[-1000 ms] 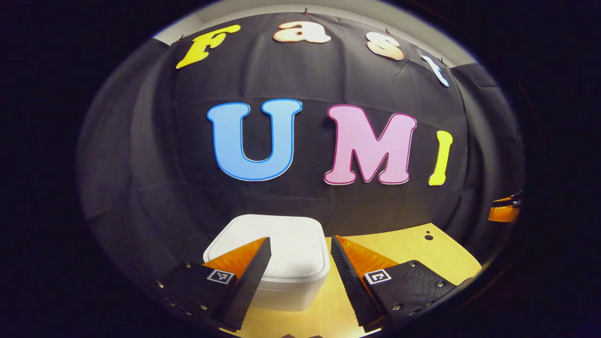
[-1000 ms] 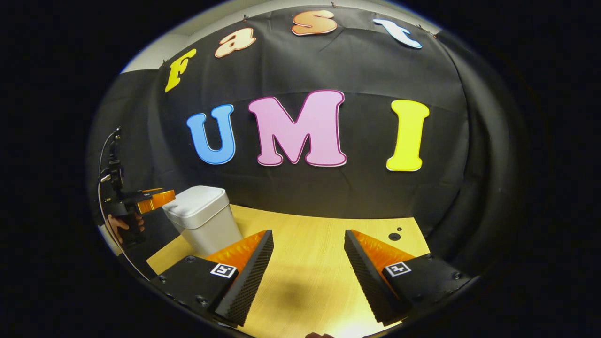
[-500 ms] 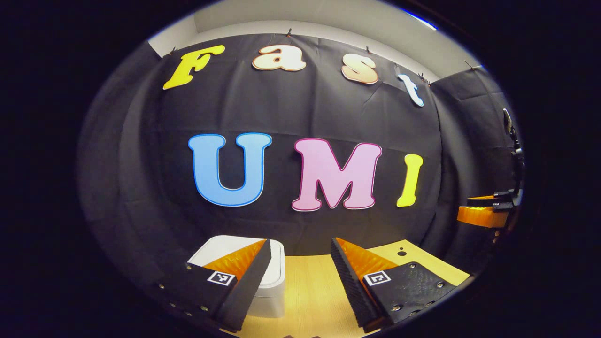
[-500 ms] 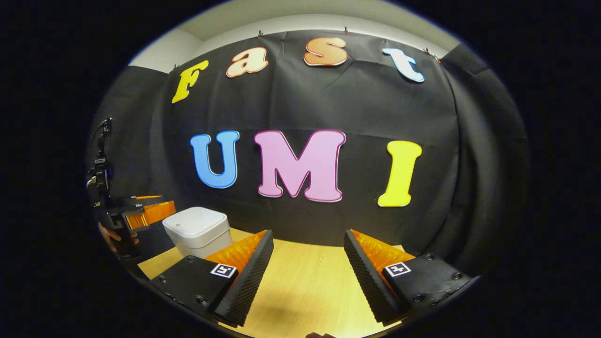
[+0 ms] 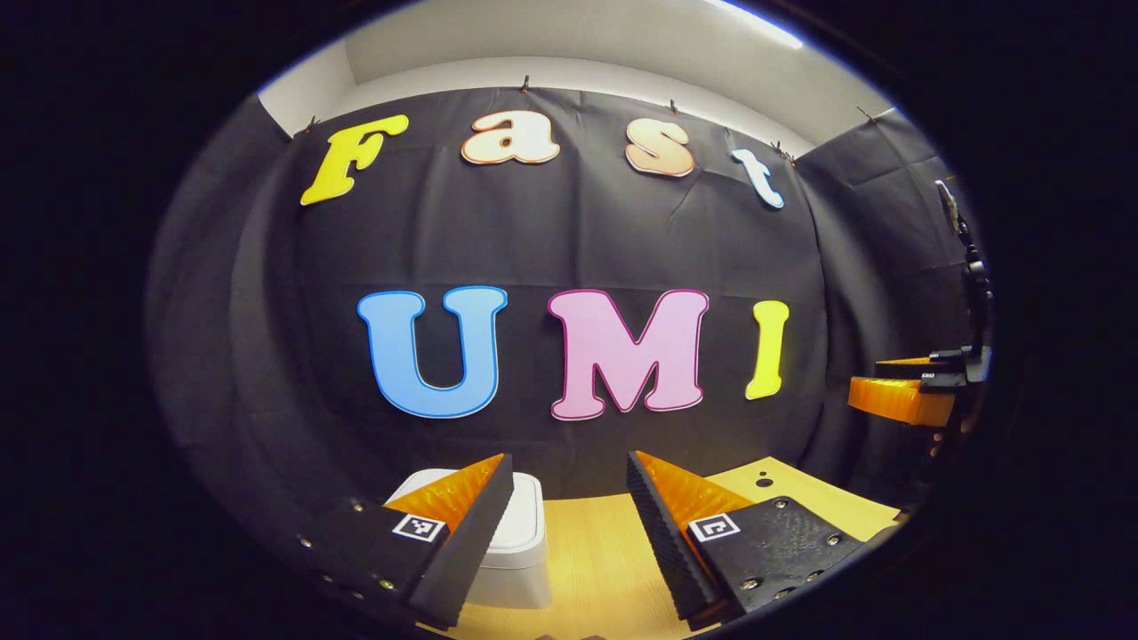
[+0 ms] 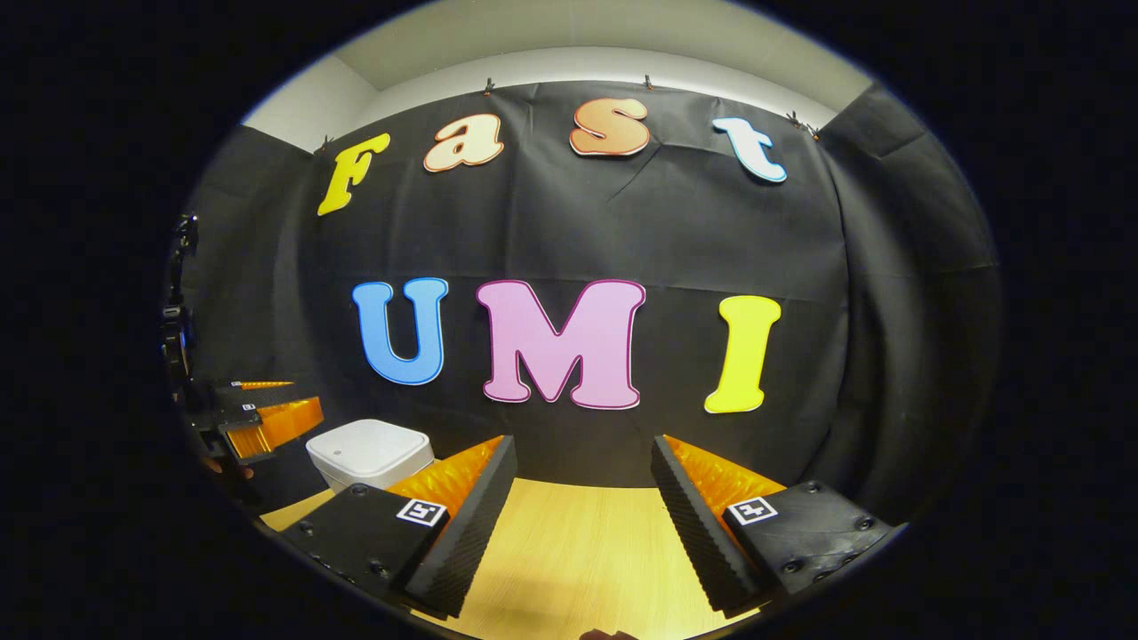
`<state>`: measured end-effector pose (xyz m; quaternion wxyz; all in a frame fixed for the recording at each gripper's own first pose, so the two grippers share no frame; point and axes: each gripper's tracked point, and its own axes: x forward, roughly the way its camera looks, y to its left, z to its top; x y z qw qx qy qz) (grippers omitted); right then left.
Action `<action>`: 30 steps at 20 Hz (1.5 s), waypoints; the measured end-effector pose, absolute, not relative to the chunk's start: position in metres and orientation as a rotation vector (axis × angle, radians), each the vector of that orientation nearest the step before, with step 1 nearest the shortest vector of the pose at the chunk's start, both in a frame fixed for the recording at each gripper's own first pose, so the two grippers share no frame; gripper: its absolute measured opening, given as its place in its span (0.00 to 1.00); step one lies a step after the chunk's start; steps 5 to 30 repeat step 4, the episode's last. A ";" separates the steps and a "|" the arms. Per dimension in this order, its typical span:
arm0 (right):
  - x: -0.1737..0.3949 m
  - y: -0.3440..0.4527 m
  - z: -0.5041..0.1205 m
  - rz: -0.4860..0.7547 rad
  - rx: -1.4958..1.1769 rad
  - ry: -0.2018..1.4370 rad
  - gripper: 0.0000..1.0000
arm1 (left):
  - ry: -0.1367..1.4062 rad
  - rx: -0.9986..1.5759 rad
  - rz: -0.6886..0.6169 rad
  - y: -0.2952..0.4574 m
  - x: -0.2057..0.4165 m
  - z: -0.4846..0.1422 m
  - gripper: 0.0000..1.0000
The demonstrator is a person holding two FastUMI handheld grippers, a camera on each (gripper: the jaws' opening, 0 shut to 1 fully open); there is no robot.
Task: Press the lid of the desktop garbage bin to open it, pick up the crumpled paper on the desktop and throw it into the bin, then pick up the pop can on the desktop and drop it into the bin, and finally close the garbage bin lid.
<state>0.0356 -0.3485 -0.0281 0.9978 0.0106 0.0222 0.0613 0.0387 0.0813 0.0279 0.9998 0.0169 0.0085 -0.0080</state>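
Left gripper (image 5: 569,484): two ridged fingers spread apart, nothing between them, raised above a pale wooden desktop (image 5: 587,560). White rounded-square plastic garbage bin (image 5: 520,547): lid down, standing on the desktop behind the left-hand finger, partly hidden by it. Second gripper (image 5: 902,391): far beyond the right-hand finger, held level in the air.
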 end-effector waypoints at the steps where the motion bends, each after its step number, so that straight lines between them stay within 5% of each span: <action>1: 0.035 -0.347 -0.027 0.122 0.021 0.042 0.98 | 0.011 0.029 -0.014 0.082 0.037 0.029 0.84; 30: 0.034 -0.342 -0.026 0.124 0.024 0.038 0.98 | 0.003 0.009 -0.003 0.085 0.035 0.031 0.84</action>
